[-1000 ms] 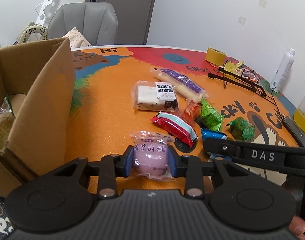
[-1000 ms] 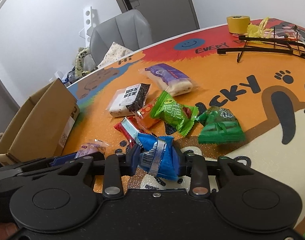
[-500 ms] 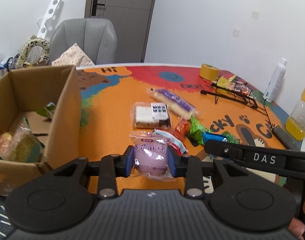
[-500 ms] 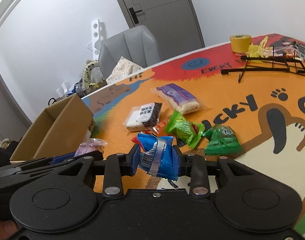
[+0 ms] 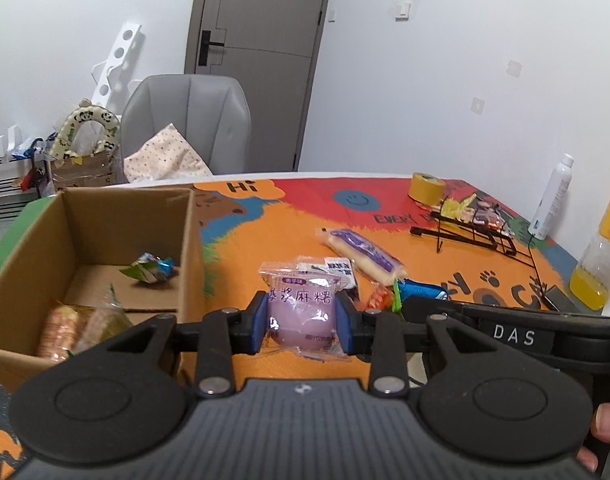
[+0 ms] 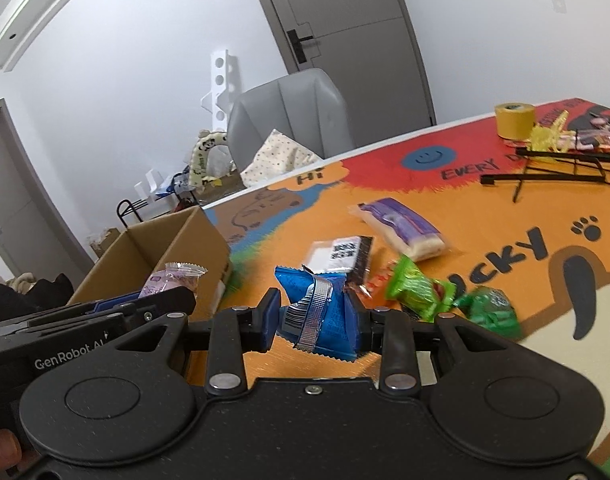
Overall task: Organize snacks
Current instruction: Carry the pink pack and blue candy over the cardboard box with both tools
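The left gripper (image 5: 301, 322) is clamping a pale purple mochi pack (image 5: 301, 312); the right gripper (image 6: 316, 320) is squeezing a crinkled blue packet (image 6: 319, 312) showing its barcode seam.

The left wrist view looks forward along the left gripper (image 5: 301, 322), raised above the table (image 5: 273, 240), facing the grey chair (image 5: 189, 120) and door, with the open cardboard box (image 5: 191, 248) near on its left. The right wrist view sits lower and further right, looking along the right gripper (image 6: 315, 318) and angled left toward the same box (image 6: 193, 236). The 2 views share the tape roll (image 5: 425, 188), wire rack (image 6: 561, 170) and each other's gripper.
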Action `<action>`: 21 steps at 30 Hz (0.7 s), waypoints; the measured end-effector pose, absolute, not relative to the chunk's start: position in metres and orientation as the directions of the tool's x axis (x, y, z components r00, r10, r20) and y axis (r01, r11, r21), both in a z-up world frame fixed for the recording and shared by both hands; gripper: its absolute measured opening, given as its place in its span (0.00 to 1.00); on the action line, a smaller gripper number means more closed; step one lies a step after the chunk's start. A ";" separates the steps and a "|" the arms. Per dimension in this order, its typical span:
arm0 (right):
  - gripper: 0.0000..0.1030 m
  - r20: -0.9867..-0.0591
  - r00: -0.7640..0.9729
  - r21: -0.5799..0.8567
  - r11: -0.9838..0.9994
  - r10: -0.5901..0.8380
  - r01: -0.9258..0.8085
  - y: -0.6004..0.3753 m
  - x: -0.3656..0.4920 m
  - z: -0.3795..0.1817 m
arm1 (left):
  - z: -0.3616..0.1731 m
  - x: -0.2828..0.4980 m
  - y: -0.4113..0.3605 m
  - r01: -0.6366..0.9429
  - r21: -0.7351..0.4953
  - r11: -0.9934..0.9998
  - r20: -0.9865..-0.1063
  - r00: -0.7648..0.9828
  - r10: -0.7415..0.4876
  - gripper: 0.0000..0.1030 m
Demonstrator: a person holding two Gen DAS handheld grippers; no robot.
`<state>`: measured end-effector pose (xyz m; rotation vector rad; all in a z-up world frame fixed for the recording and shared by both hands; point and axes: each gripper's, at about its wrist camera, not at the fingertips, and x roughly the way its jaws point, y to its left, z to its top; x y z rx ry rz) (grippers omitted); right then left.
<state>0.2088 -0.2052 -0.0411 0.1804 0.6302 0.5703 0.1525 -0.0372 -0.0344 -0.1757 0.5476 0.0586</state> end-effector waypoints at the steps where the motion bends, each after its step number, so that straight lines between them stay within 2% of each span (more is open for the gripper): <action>1: 0.31 -0.503 0.661 0.327 0.830 0.557 -0.451 -0.203 0.209 -0.039 | -0.033 0.152 -0.035 -0.105 -0.150 0.983 -0.520 0.854 0.012 0.33; 21: 0.31 -0.463 0.636 0.299 0.784 0.617 -0.543 -0.154 0.203 -0.013 | -0.009 0.130 0.024 -0.221 -0.156 0.963 -0.470 0.874 0.125 0.33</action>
